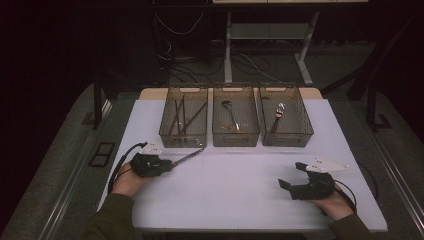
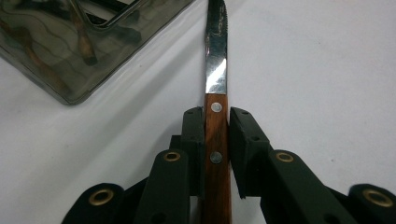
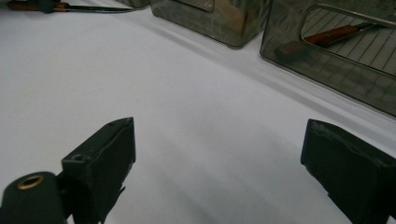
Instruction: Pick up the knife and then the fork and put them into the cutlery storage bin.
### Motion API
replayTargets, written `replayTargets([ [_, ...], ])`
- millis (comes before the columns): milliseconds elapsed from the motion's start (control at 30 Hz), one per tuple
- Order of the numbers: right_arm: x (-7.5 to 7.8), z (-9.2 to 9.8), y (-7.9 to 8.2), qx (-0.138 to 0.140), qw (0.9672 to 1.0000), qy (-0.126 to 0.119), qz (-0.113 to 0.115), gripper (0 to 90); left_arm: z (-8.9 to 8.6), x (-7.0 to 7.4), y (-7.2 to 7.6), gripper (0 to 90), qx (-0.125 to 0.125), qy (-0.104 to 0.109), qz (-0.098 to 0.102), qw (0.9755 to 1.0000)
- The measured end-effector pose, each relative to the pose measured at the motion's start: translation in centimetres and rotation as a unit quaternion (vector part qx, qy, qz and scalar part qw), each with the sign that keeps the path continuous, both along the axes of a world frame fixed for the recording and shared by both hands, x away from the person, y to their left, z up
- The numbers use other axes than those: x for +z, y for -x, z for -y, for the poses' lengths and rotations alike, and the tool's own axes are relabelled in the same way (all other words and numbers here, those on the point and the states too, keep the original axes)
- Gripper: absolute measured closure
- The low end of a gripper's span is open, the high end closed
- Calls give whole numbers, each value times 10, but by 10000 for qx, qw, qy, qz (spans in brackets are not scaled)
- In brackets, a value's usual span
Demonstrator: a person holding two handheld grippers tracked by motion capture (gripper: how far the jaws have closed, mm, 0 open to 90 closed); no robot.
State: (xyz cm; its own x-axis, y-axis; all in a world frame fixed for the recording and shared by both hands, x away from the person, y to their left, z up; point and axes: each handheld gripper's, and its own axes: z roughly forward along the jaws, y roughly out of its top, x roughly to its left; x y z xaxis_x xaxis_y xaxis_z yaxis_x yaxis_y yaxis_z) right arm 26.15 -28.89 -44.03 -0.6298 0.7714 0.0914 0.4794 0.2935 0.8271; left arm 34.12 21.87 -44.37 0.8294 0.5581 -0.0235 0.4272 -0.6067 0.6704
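From above: left gripper [image 1: 167,163] is clamping a knife [image 1: 189,157] on the white table [image 1: 240,195], blade aiming at the left bin [image 1: 183,122]; right gripper [image 1: 290,180] is resting apart | left gripper view: jaws are pressing the knife's wooden handle [image 2: 216,140] | right gripper view: jaws are standing wide over bare table [image 3: 210,140].
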Motion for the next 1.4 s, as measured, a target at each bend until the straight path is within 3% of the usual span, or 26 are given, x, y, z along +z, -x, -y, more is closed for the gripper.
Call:
replayTargets([
  [467, 2, 3, 0, -4, 10000, -39, -15, 103, 5, 2, 9, 771, -69, 103, -116, 9999],
  [633, 4, 3, 0, 10, 9999, -40, -97, 103, 16, 7, 18, 770, -171, 180, -78, 9997],
  [933, 12, 1, -1, 172, 9994, -133, -260, 103, 34, 23, 34, 770, -91, 409, 35, 9991],
  [1233, 17, -11, -3, 327, 9983, -327, -365, 103, 64, 35, 45, 769, -156, 457, 208, 9986],
  [1400, 21, -18, -9, 335, 9975, -486, -386, 104, 78, 39, 47, 769, -123, 616, 245, 9977],
])
